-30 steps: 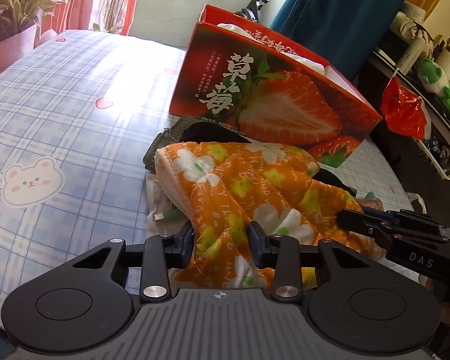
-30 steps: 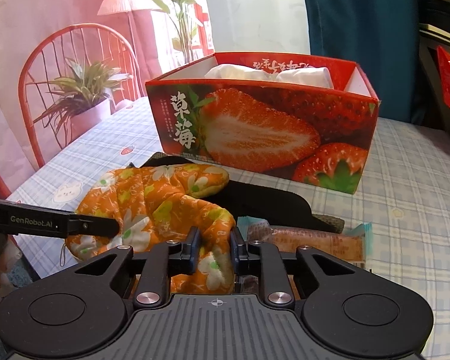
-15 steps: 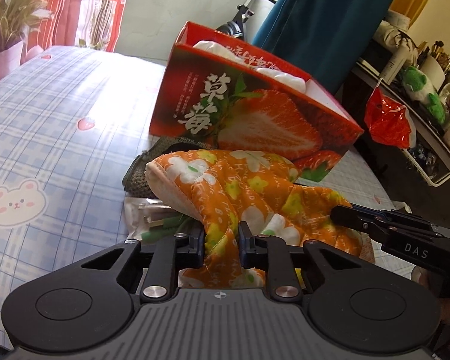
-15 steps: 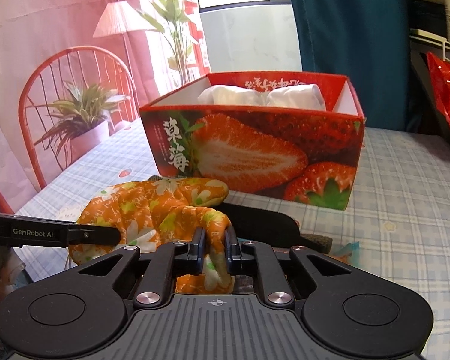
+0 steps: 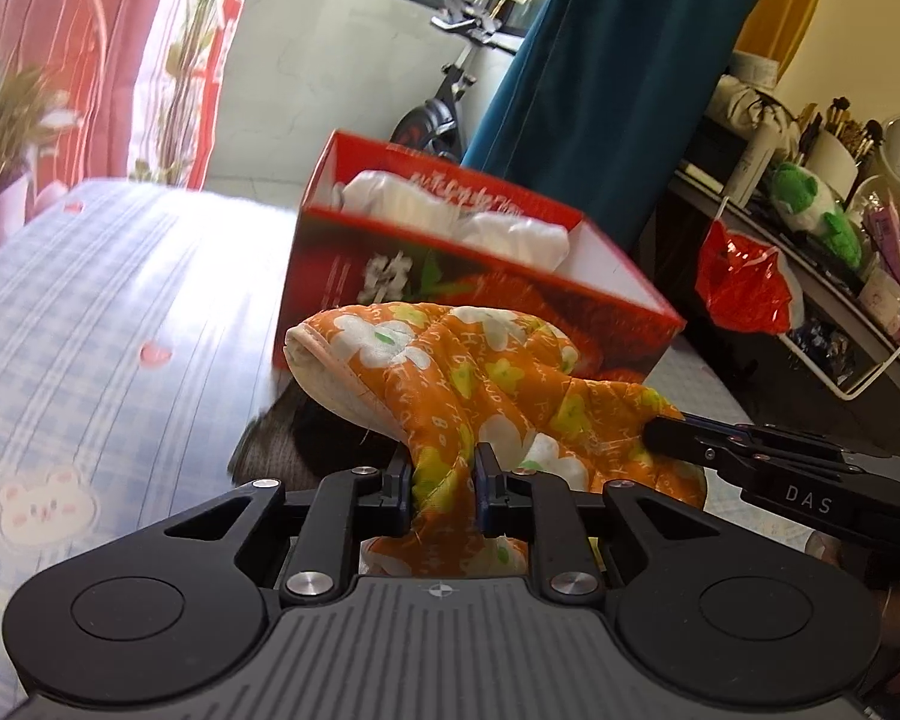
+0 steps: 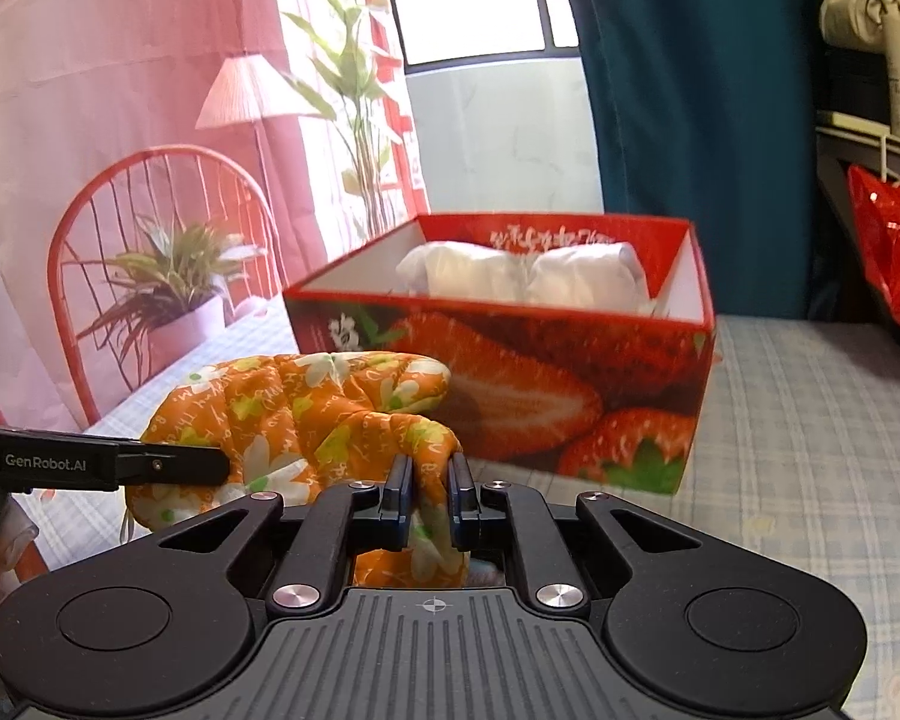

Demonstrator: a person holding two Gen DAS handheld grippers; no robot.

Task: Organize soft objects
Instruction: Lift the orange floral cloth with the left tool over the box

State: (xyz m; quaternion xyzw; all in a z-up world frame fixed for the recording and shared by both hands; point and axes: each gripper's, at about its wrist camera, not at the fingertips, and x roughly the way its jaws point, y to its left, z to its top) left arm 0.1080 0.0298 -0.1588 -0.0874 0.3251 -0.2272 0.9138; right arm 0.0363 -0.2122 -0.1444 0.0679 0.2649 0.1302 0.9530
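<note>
The quilted orange oven mitt (image 5: 480,384), light, floppy and likely to sag, hangs just in front of the strawberry box (image 6: 570,384), pinched at opposite edges by the left gripper (image 5: 441,480) and right gripper (image 6: 429,489).

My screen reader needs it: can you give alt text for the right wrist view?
The right gripper has its fingers shut on a fold of an orange floral oven mitt, which the left gripper also grips from the left edge. Behind stands an open strawberry-print box holding white bundles on a checked tablecloth.
</note>
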